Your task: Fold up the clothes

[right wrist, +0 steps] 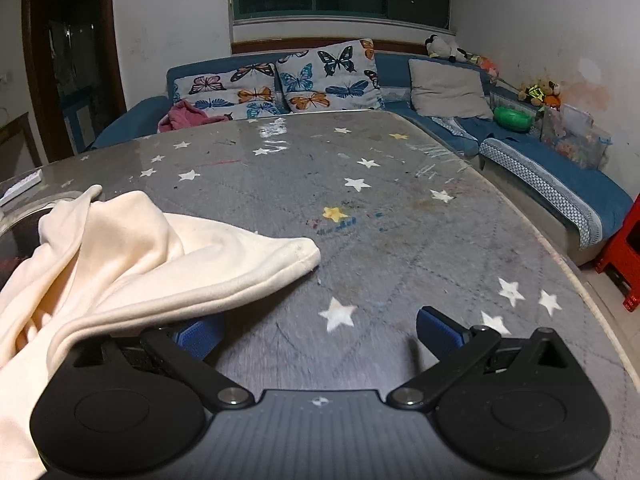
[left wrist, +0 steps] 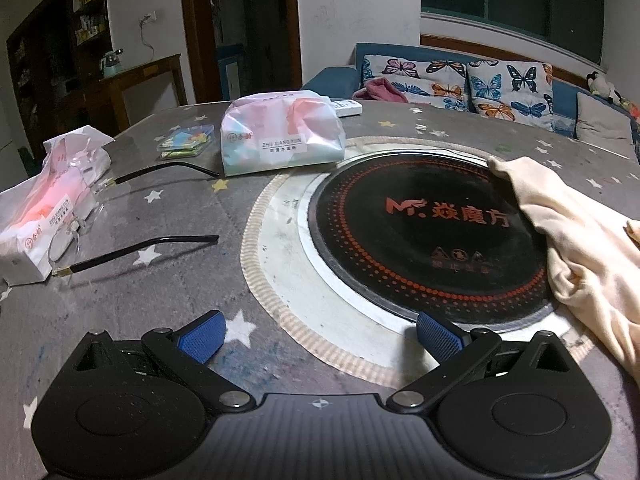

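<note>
A cream garment (right wrist: 120, 256) lies crumpled on the grey star-print table (right wrist: 400, 208). In the left wrist view it (left wrist: 584, 248) drapes over the right edge of the black round hotplate (left wrist: 424, 236). My left gripper (left wrist: 320, 336) is open and empty, low over the table, with the garment off to its right. My right gripper (right wrist: 320, 332) is open and empty. The garment's hem lies over its left finger; its right finger (right wrist: 440, 334) is over bare table.
Two tissue packs (left wrist: 280, 136) (left wrist: 44, 208), a pair of glasses (left wrist: 132, 248) and a small packet (left wrist: 184, 144) sit at the table's left. A white remote (left wrist: 348, 107) lies at the far edge. A blue sofa (right wrist: 320, 80) with cushions and a red stool (right wrist: 624, 256) stand beyond.
</note>
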### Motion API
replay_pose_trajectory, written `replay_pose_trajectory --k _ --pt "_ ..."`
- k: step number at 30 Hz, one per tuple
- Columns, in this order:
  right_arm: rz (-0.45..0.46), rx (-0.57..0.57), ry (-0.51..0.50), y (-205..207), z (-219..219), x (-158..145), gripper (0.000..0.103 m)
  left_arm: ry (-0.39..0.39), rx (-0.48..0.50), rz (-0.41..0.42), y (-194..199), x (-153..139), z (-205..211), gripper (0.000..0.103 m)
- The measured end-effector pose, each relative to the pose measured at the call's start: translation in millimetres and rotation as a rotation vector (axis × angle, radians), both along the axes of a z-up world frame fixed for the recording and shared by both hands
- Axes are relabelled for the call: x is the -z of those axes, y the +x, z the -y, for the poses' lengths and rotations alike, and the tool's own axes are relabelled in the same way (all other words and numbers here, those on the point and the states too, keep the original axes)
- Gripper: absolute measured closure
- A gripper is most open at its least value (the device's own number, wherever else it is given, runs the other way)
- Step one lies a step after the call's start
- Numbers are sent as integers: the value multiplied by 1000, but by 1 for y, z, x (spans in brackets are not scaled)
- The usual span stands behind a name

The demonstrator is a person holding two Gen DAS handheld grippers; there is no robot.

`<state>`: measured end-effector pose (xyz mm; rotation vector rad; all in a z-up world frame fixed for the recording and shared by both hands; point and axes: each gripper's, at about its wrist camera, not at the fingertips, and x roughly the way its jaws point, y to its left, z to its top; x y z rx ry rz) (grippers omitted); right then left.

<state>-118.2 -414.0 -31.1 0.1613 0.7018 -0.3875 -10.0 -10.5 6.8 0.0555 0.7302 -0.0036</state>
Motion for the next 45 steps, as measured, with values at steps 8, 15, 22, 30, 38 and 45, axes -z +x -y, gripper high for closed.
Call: replay_pose_trajectory --k 8,15,22,30,38,45 --pt "-1 12 -1 -19 -4 -8 0 -13 44 -15 -18 -5 14 0" --pt "-5 -25 18 -37 -17 -13 0 -24 78 -24 -40 -16 32 0" --pt "-16 -92 11 -59 -40 -17 0 -1 109 -25 -64 -28 55 0" --pt "-21 -178 14 -77 -65 -25 0 -21 124 -48 -82 -39 69 0" --pt "-19 -233 -1 -86 -85 -30 0 -23 143 -59 -98 -47 79 0" --pt "-28 -258 1 -92 -93 -27 0 -19 172 -58 -109 -51 88 0"
